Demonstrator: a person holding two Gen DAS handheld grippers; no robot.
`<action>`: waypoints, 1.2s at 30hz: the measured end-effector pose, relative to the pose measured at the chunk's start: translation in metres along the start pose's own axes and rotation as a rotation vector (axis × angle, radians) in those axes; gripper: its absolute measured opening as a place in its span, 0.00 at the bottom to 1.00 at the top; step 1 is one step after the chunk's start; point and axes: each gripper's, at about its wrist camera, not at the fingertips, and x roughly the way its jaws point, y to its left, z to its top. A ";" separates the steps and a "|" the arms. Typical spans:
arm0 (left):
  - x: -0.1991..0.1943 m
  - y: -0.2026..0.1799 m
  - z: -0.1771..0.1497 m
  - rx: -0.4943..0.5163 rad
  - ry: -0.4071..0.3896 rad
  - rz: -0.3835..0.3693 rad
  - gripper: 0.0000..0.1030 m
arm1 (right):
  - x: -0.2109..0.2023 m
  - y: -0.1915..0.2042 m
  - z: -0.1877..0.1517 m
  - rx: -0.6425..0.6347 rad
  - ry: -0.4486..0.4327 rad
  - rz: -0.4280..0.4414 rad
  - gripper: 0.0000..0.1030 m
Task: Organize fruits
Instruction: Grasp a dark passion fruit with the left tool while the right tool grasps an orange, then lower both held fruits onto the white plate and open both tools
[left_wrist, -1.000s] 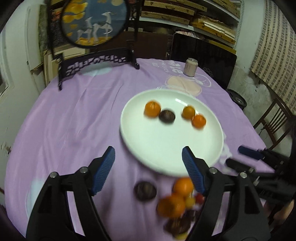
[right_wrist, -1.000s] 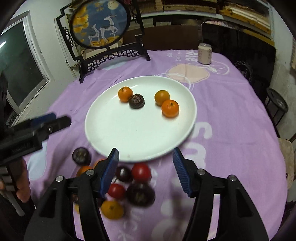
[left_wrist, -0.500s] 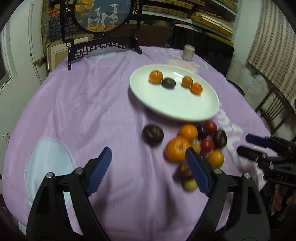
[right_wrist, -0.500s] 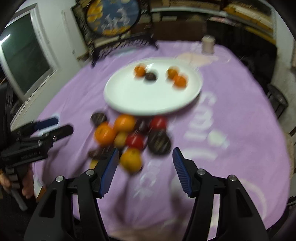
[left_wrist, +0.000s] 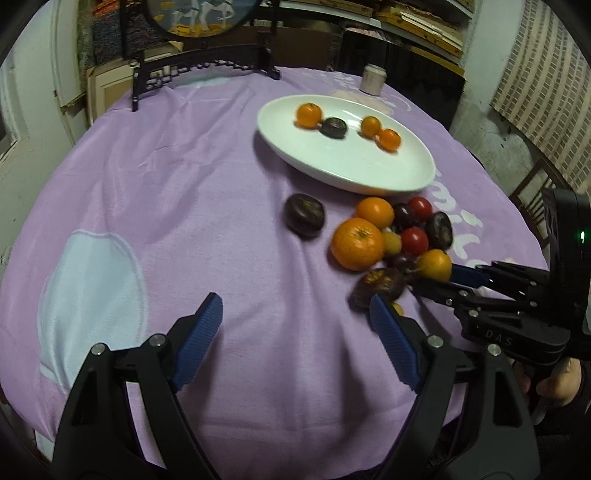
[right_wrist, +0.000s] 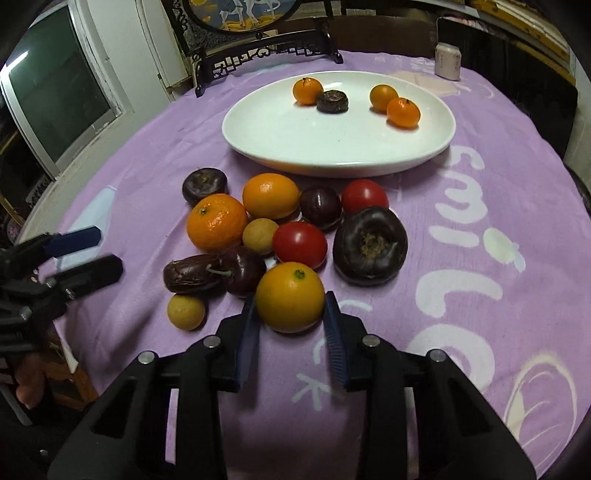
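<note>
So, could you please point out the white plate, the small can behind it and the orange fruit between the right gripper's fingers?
white plate (right_wrist: 332, 147): right wrist view, bare centre.
small can (right_wrist: 447, 62): right wrist view, its side.
orange fruit (right_wrist: 290, 297): right wrist view, front face.

Four fruits (right_wrist: 403, 112) lie on the plate (right_wrist: 280, 144); the fruit pile (right_wrist: 299, 242) lies before it.

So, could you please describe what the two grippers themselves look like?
Both match: the left gripper and right gripper have matte black angular frames with silver bolts and ribbed blue finger pads. From the left camera, the right one shows faint "DAS" lettering and a small green light. No cables or sleeves visible.
</note>
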 end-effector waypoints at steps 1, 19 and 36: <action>0.001 -0.003 0.000 0.008 0.006 -0.006 0.82 | -0.002 -0.002 -0.002 0.003 0.002 0.006 0.35; 0.058 -0.045 0.012 0.057 0.107 0.000 0.66 | -0.036 -0.032 -0.024 0.069 -0.037 -0.024 0.35; 0.028 -0.032 0.007 0.027 0.056 -0.070 0.29 | -0.044 -0.020 -0.018 0.042 -0.063 -0.009 0.35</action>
